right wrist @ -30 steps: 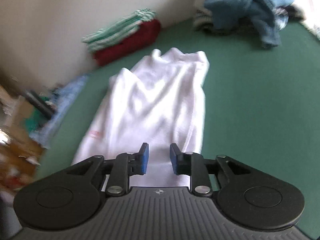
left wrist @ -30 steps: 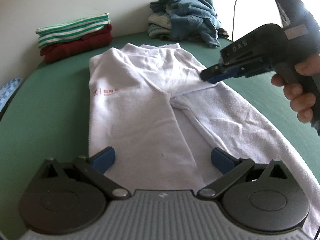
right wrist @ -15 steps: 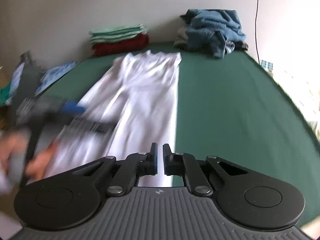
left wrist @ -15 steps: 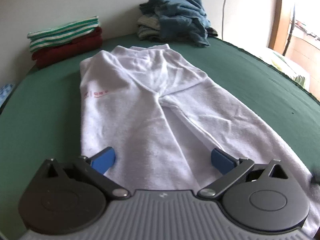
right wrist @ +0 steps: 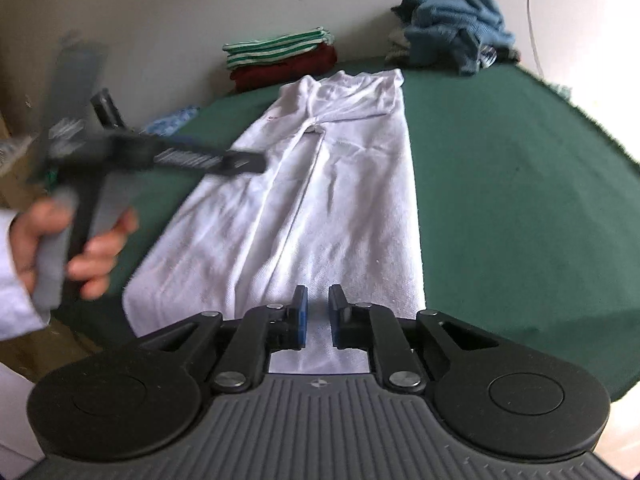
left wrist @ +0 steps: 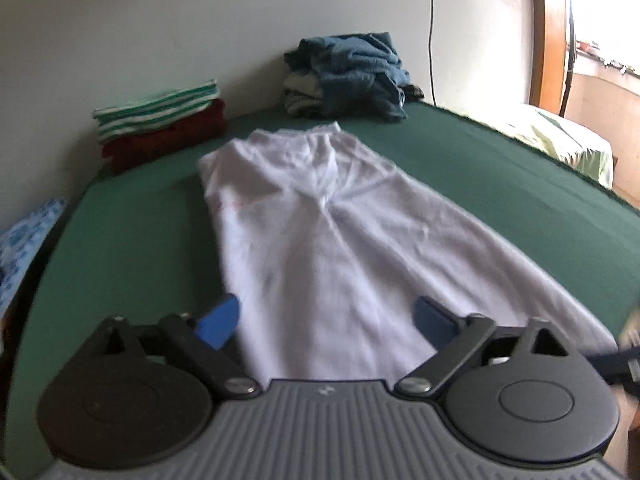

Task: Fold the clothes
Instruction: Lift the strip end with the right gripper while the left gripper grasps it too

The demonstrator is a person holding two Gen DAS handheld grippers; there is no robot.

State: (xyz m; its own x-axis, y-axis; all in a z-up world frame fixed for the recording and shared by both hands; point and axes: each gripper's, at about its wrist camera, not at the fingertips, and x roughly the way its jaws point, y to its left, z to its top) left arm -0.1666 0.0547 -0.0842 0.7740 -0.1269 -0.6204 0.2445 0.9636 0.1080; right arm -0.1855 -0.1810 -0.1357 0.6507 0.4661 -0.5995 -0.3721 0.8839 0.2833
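Observation:
White trousers [left wrist: 328,240] lie flat on the green table [left wrist: 500,184], waist at the far end and both legs running toward me. My left gripper [left wrist: 326,322] hovers open wide over the near end of the left leg, nothing between its blue pads. In the right wrist view it appears blurred in a hand [right wrist: 80,240], reaching over the left leg. My right gripper [right wrist: 319,316] is above the hem of the right trouser leg [right wrist: 360,220]. It is open by a narrow gap with nothing in it; cloth shows through.
A folded stack of green-striped and red clothes [left wrist: 160,128] sits at the far left by the wall. A heap of unfolded blue clothes [left wrist: 352,76] sits at the far end. A blue patterned cloth [left wrist: 24,240] lies off the left edge. Bare green table lies right of the trousers.
Both grippers have drawn back from the trousers' waist toward the leg ends. The right gripper's jaws narrowed, then parted a little. The left gripper stayed wide open.

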